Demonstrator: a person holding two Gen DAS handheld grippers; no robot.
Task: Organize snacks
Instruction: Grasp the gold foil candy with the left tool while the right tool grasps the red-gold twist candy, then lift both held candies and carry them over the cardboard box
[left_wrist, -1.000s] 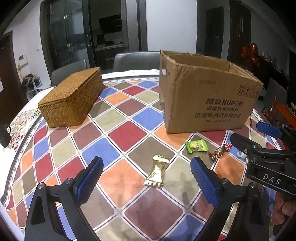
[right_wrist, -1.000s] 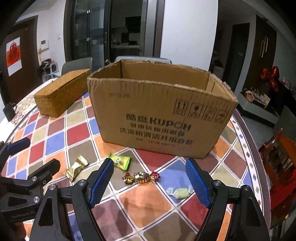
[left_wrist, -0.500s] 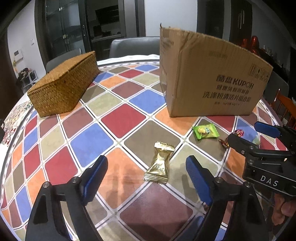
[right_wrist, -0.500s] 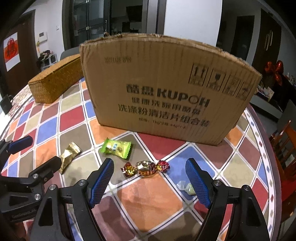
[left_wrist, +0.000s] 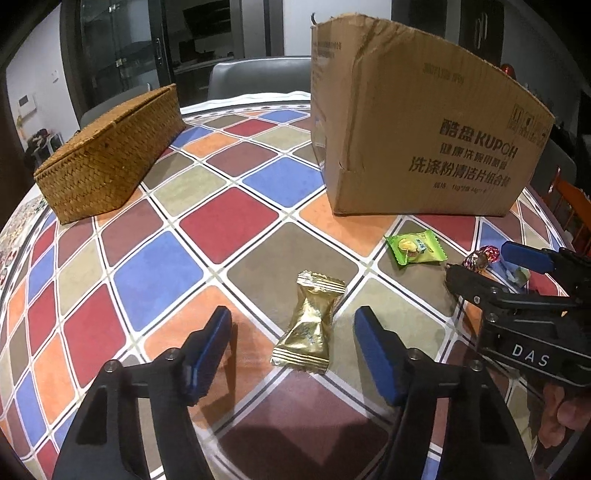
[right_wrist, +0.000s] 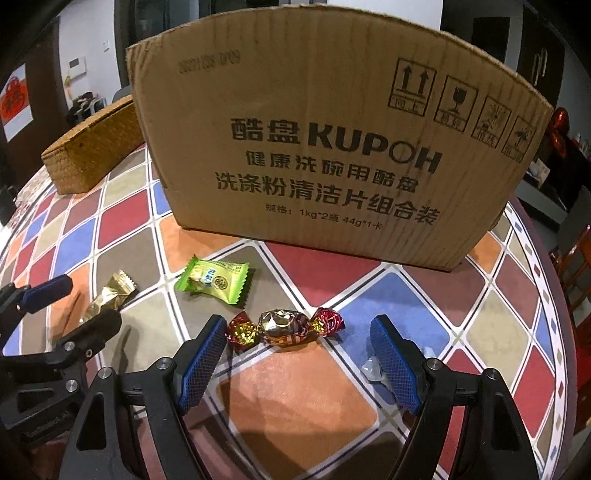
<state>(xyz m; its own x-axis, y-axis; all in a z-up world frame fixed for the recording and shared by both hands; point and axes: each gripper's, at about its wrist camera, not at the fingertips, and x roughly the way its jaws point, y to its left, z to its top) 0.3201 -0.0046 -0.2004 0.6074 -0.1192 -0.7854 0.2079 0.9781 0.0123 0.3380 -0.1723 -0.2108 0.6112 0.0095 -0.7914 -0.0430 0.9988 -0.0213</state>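
A gold-wrapped snack (left_wrist: 308, 323) lies on the checkered tablecloth between the open fingers of my left gripper (left_wrist: 293, 326); it also shows in the right wrist view (right_wrist: 109, 297). A red-and-gold twisted candy (right_wrist: 284, 326) lies just ahead of my open right gripper (right_wrist: 299, 334), between its fingertips. A green packet (right_wrist: 214, 280) lies beyond, also in the left wrist view (left_wrist: 415, 249). A small pale candy (right_wrist: 371, 369) sits partly hidden behind the right finger. The right gripper (left_wrist: 476, 266) shows in the left view, the left gripper (right_wrist: 77, 304) in the right view.
A tall cardboard box (right_wrist: 332, 147) stands close behind the candies; its inside is hidden. A woven wicker box (left_wrist: 110, 155) sits at the far left of the table. The round table's edge (right_wrist: 561, 332) curves at the right, with chairs beyond.
Both grippers have dropped low and moved forward. The gold snack now lies between the left fingers and the twisted candy between the right fingertips. The box top has gone out of sight.
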